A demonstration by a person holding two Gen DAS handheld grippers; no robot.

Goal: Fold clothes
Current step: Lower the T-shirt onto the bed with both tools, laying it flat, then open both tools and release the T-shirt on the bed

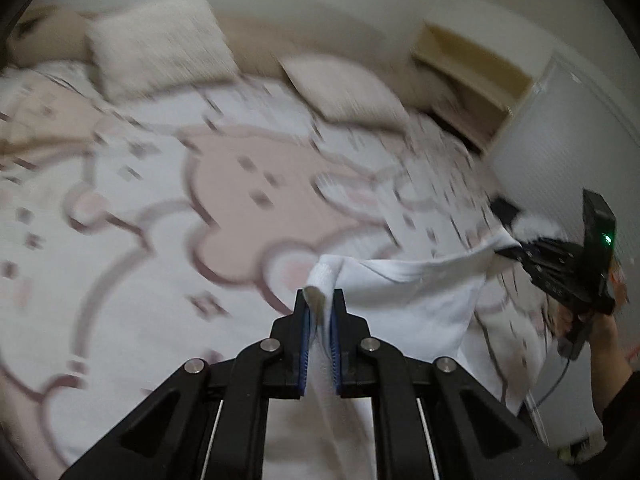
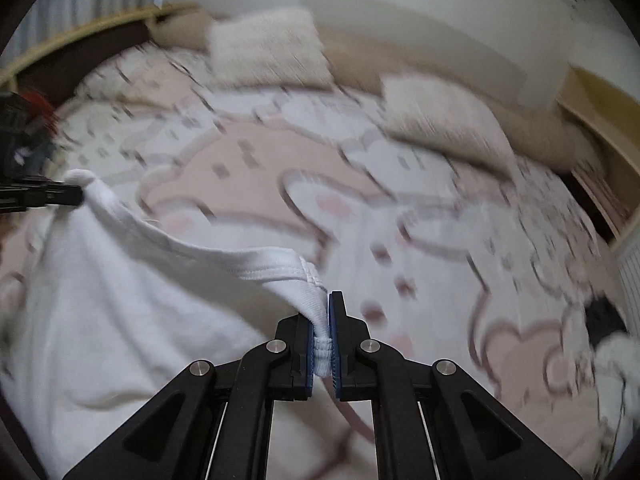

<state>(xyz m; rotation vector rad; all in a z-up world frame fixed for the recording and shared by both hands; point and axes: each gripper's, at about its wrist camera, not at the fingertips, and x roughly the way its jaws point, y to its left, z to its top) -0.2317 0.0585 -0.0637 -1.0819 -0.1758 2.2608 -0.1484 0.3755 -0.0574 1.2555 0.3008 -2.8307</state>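
A white garment (image 1: 412,300) hangs stretched between both grippers above a bed. My left gripper (image 1: 320,300) is shut on one ribbed corner of it. In the left wrist view the right gripper (image 1: 516,254) shows at the right edge, held by a hand, pinching the other end. In the right wrist view my right gripper (image 2: 325,312) is shut on a stitched hem of the white garment (image 2: 120,304). From there the cloth runs left to the left gripper (image 2: 76,196), and its body drapes down at lower left. Both views are motion-blurred.
Below lies a bedspread (image 1: 224,184) with a pink and white cartoon print. Two cream pillows (image 2: 268,48) (image 2: 444,120) lean against a tan headboard (image 2: 352,60). A wooden shelf (image 1: 468,76) stands at the far right. A dark item (image 2: 604,316) lies on the bed's right edge.
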